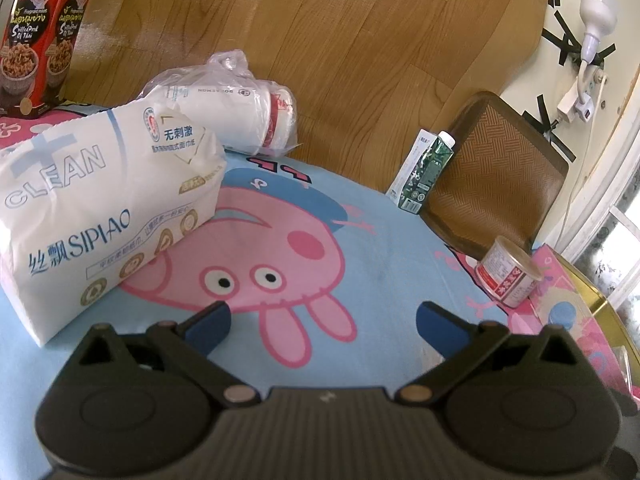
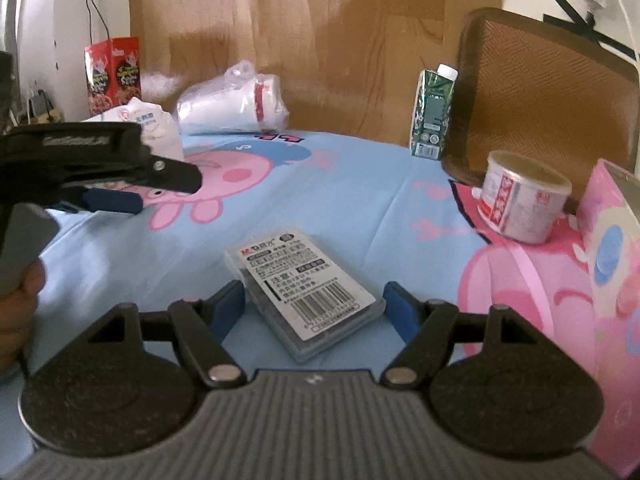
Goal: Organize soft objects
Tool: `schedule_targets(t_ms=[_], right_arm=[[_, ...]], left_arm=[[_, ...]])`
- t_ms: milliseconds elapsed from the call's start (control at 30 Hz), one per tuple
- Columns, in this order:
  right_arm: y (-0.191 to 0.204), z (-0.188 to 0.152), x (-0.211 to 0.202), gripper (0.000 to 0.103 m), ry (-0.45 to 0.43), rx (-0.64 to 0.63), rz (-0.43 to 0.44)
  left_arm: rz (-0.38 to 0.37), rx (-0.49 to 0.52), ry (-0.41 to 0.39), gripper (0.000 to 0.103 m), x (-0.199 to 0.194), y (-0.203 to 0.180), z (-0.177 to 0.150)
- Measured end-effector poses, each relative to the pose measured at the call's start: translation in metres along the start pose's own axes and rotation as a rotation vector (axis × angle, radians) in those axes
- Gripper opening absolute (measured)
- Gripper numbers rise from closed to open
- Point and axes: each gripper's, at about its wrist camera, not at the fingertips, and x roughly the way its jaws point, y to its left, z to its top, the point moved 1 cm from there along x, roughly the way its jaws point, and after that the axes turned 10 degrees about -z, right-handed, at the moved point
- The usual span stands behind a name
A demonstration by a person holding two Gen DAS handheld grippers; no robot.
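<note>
Through our left wrist camera, our left gripper (image 1: 323,322) spreads wide, empty, over the blue cartoon-pig cloth (image 1: 380,240); the soft white SIPIAO tissue pack (image 1: 100,208) lies left, bagged paper cups (image 1: 244,112) behind. Right wrist view: our right gripper (image 2: 314,306), wide open, straddles a clear plastic barcoded case (image 2: 308,292), contact unclear.

Black hand-held gripper (image 2: 316,304), blue finger pads (image 2: 230,306), silver pivot screws.

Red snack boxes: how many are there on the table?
2. The red snack boxes stand side by side at the far left corner, behind the tissue pack. More may be hidden.
</note>
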Motion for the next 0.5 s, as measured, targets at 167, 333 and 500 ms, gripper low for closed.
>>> schedule_targets(t_ms=[167, 333, 500], right_arm=[[-0.0017, 0.0026, 0.0049, 0.079, 0.005, 0.013, 0.009], [-0.001, -0.0028, -0.0029, 0.08, 0.001, 0.017, 0.01], [-0.0002, -0.003, -0.0031, 0.081, 0.001, 0.017, 0.011]], left_arm=[[0.005, 0.005, 0.002, 0.103, -0.0003, -0.0014, -0.0008], [0.005, 0.006, 0.004, 0.103, 0.0001, -0.0016, 0.0], [0.006, 0.006, 0.004, 0.103, 0.0002, -0.0018, 0.0]])
